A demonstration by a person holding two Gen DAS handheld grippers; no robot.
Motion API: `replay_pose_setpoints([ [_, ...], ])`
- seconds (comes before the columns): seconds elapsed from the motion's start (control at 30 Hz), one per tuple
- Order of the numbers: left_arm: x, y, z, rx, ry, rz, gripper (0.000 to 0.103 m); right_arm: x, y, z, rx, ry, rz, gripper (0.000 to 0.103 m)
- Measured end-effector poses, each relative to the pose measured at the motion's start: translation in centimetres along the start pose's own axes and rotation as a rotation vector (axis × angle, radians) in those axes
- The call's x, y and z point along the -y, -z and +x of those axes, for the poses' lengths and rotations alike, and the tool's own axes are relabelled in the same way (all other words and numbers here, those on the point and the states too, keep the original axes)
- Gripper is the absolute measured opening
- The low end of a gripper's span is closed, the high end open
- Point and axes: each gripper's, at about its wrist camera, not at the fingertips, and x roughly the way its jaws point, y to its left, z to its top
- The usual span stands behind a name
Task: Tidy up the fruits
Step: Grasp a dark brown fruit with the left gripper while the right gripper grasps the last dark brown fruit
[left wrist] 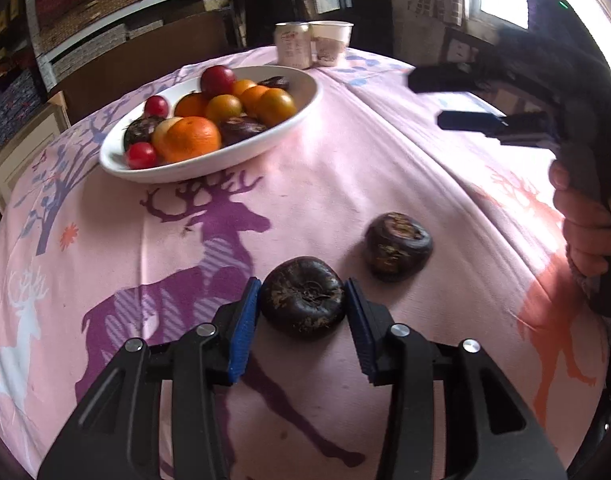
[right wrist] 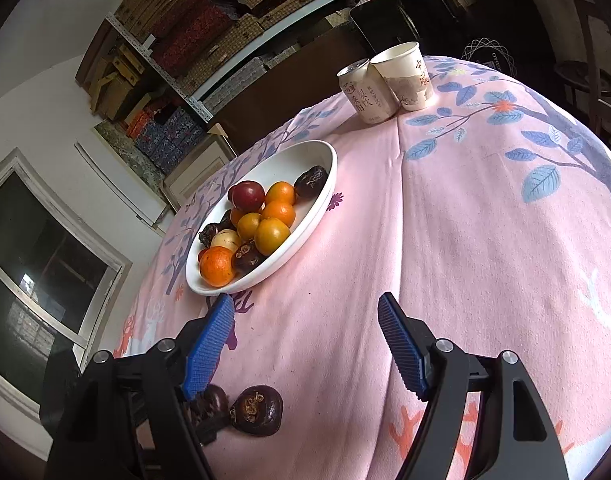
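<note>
A dark brown water chestnut [left wrist: 303, 303] lies on the pink tablecloth between the blue pads of my left gripper [left wrist: 304, 304]; both pads touch its sides. A second water chestnut [left wrist: 398, 245] lies just beyond it to the right, and also shows in the right wrist view [right wrist: 258, 410]. The white bowl [left wrist: 301, 84] at the back left holds oranges, red fruits and dark chestnuts. My right gripper [right wrist: 305, 336] is open and empty, held above the cloth; it shows in the left wrist view [left wrist: 445, 100] at the upper right.
A drink can [left wrist: 292, 45] and a paper cup [left wrist: 332, 42] stand at the far edge of the table. The bowl shows in the right wrist view [right wrist: 325, 188] too. Shelves with boxes line the wall behind.
</note>
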Motion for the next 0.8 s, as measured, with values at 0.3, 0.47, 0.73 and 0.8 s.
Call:
replay_pose_setpoints([
  [0.3, -10.5, 0.3, 0.3, -0.017, -0.178, -0.390, 0.042, -6.6, 5.9, 1.6, -0.159, 0.068, -0.426, 0.075],
  [0.47, -9.9, 0.2, 0.7, -0.027, -0.211, -0.356, 0.046, -8.0, 7.0, 2.2, -0.195, 0.107, -0.515, 0.075],
  [0.73, -8.4, 0.3, 1.4, -0.049, -0.239, -0.315, 0.082, -8.3, 7.7, 3.7, -0.250, 0.161, -0.538, 0.049],
  [0.8, -9.1, 0.5, 1.5, -0.061, -0.235, -0.349, 0.090, -8.5, 7.8, 3.7, -0.248, 0.171, -0.549, 0.047],
])
